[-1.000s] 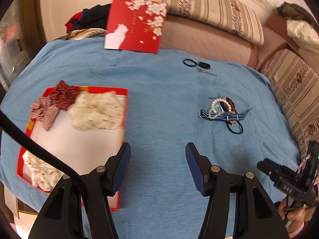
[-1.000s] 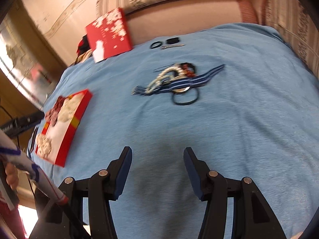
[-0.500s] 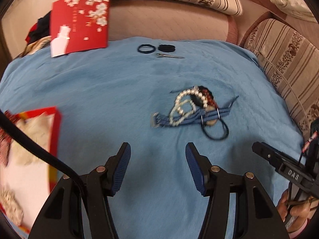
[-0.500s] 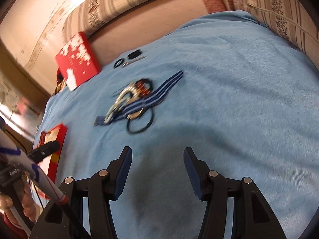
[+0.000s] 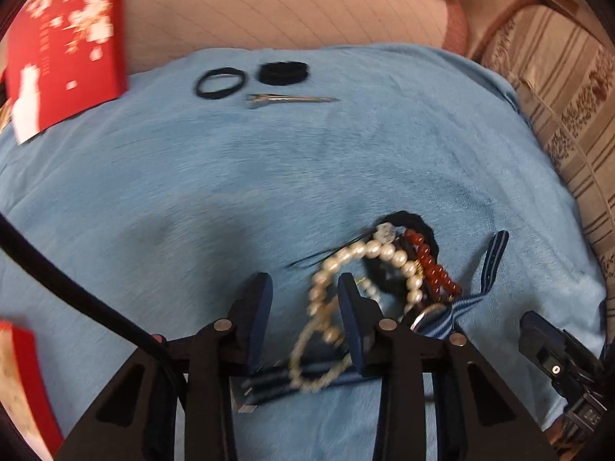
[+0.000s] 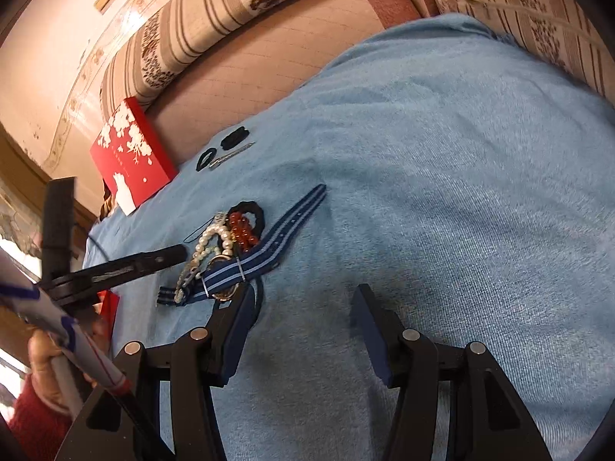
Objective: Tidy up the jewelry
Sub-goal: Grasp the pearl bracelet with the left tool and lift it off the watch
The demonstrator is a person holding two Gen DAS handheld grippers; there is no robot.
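Note:
A tangle of jewelry lies on the blue blanket (image 5: 192, 176): a white pearl strand (image 5: 326, 292), a red bead bracelet (image 5: 434, 269), a blue striped band (image 6: 276, 242) and a black hair tie. My left gripper (image 5: 303, 292) is open and low over the pile, with the pearl strand running between its fingers and past the right finger. In the right wrist view the pearls (image 6: 207, 246) lie beside the left gripper's finger (image 6: 161, 255). My right gripper (image 6: 303, 319) is open and empty, just right of the pile, its left finger near the band.
Two black hair ties (image 5: 219, 82) and a metal hair clip (image 5: 288, 99) lie at the blanket's far edge. A red box lid (image 5: 61, 50) leans at the back left. The red tray's corner (image 5: 23, 376) shows at lower left. Striped sofa cushions (image 6: 538, 19) surround the blanket.
My left gripper has swung right, away from the red tray, and dropped onto the jewelry pile. My right gripper has moved closer to the pile. Both stay open.

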